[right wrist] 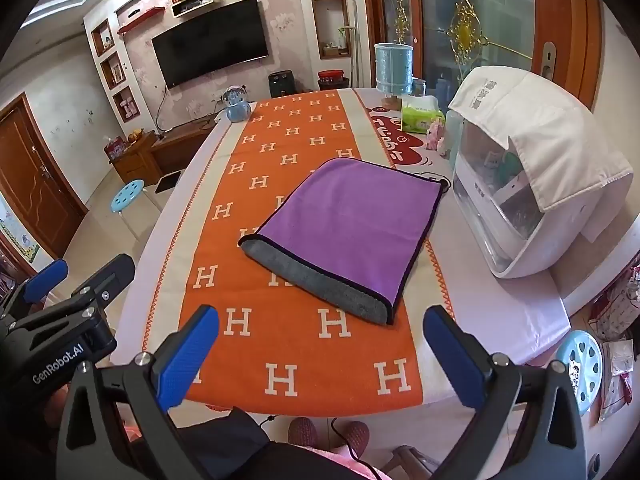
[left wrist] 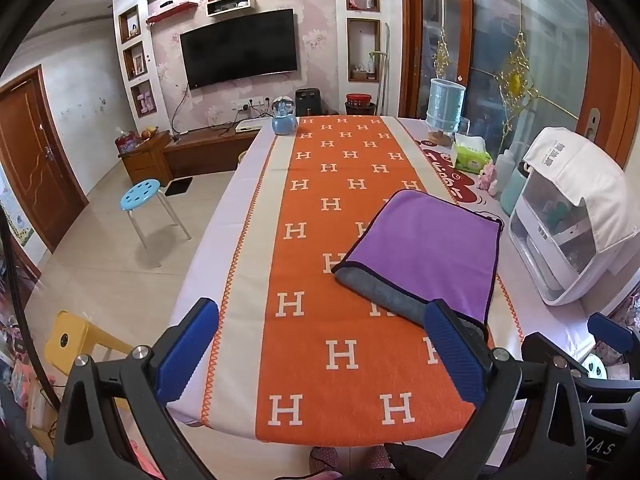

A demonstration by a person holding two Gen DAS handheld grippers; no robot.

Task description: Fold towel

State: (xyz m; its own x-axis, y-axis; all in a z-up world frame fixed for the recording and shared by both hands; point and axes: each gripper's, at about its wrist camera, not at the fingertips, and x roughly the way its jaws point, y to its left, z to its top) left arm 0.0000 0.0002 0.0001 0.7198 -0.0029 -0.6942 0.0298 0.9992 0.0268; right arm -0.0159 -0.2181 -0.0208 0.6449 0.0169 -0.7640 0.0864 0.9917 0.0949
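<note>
Towel (right wrist: 348,224): purple with a grey underside, lying flat on the orange runner (right wrist: 248,208) of the bench (right wrist: 532,316), toward 1 o'clock in the left wrist view and near 12 o'clock in the right. It appears folded at least once; the grey layer shows along the near edge at 6 o'clock, slightly offset from the top layer. Left gripper (left wrist: 320,360): fingers spread wide, holding nothing, apart from the cloth. Right gripper (right wrist: 320,360): fingers likewise spread and empty, short of the towel. Judgement: folding is well along or complete; a further fold or edge alignment may remain. A white appliance (right wrist: 532,184) stands at 3 o'clock.
</note>
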